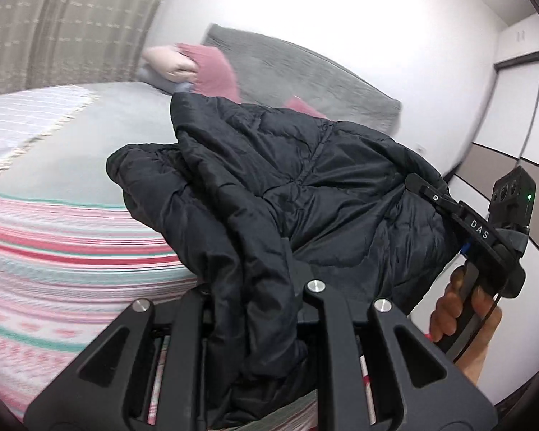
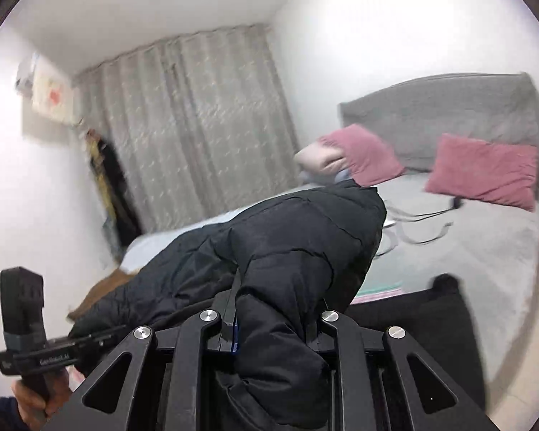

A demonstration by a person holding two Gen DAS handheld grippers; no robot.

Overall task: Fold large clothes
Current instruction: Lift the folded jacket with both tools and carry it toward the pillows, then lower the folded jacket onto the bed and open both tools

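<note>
**Spotter:** Where's the garment, and what have you got hold of?

**Me:** I've got the black puffer jacket (image 1: pixel 305 186) lifted over the near edge of the bed (image 1: pixel 100 143), bunched between both tools. My left gripper (image 1: pixel 258 305) has its fingers pinching a thick fold of quilted fabric. My right gripper (image 2: pixel 269 309) is doing the same on another bunch. From the left camera I can see the right tool off to the right, its tip buried in the jacket.

**Spotter:** What worries you?

**Me:** The shell looks slick and puffy, so I judge a fold could slide out of either pinch if I pull the tools apart quickly. I also can't tell which part of the jacket each side holds; if it's a sleeve and not a hem, it will lay down twisted.

**Spotter:** Anything on the bed in the way?

**Me:** The striped blanket (image 1: pixel 54 251) sits near left, and there are cables (image 2: pixel 420 222) on the grey sheet toward the pink pillows (image 2: pixel 485 172). Dropping the jacket far right could snag those.
</note>
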